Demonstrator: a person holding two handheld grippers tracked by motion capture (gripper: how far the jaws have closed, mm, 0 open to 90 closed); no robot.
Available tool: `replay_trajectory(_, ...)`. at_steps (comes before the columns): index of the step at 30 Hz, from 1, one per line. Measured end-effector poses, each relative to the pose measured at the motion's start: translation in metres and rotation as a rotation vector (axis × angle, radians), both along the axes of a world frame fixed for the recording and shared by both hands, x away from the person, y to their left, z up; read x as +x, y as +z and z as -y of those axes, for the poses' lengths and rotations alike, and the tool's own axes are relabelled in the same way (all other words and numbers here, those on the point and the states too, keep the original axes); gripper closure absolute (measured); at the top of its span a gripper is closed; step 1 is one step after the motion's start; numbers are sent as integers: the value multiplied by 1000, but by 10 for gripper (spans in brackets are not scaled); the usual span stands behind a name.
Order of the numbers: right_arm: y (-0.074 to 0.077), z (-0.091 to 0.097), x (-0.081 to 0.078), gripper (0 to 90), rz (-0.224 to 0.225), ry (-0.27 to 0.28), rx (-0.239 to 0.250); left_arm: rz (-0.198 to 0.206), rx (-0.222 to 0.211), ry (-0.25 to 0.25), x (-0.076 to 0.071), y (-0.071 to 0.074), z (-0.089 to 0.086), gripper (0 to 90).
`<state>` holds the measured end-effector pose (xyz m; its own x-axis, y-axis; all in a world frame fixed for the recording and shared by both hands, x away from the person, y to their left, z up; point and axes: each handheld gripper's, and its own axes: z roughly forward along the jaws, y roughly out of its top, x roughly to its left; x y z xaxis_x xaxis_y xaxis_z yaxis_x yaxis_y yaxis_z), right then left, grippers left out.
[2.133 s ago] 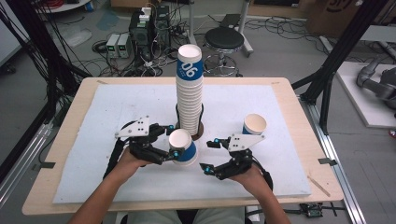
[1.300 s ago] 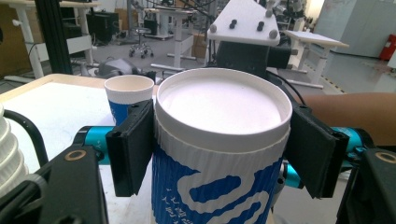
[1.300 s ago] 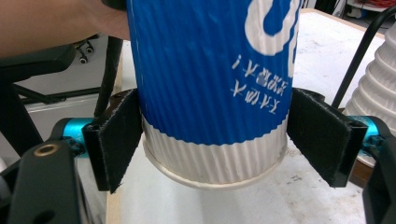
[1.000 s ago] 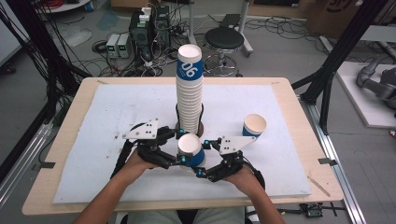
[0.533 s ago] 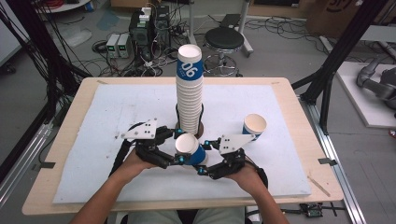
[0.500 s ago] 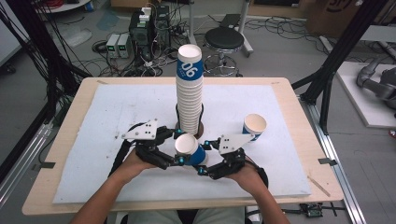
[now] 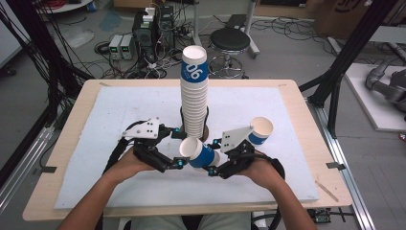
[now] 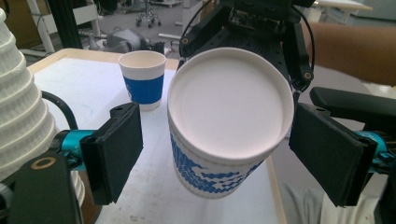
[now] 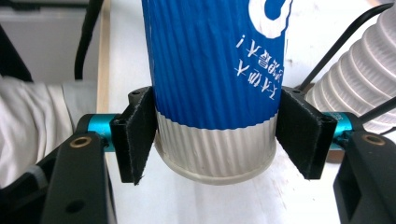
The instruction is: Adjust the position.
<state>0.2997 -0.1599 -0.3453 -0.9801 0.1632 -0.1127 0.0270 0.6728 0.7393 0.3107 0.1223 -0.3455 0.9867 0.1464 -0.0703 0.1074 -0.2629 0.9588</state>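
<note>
At the centre of the high view, the right gripper point(image 7: 214, 163) clamps the tilted cup point(image 7: 198, 152) near its base. The left gripper point(image 8: 215, 149) stands open around the rim, only its right pad touching.

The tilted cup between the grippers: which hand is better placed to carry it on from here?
Right, probably. The right gripper has its jaws clamped on the base of the tilted cup, as the right gripper view shows. The left gripper has its jaws open either side of the rim, with gaps.
</note>
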Motion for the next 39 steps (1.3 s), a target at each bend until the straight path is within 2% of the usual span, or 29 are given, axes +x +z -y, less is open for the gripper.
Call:
replay_trajectory(3,4,-4,1,331,8,4,-54,-2,29,-19,0,3,1,176)
replay_trajectory(8,8,-12,4,331,23,12,-161,-6,110,-23,2,4,7,175)
replay_trajectory(16,15,-26,5,332,23,36,-317,-24,175,-39,4,-3,17,177)
replay_trajectory(22,20,-34,5,331,27,59,-396,-44,200,-45,8,-7,19,200)
replay_trajectory(25,20,-36,5,330,27,64,-410,-65,208,-55,9,-9,20,244)
replay_trajectory(30,19,-36,4,330,24,68,-413,-58,234,-89,9,-11,20,290)
replay_trajectory(34,17,-33,4,331,12,78,-383,-45,239,-98,7,-12,20,304)
replay_trajectory(36,17,-30,4,315,14,85,-363,-40,225,-97,7,-12,19,306)
replay_trajectory(39,16,-25,5,246,-13,80,-297,-48,198,-105,7,-12,17,301)
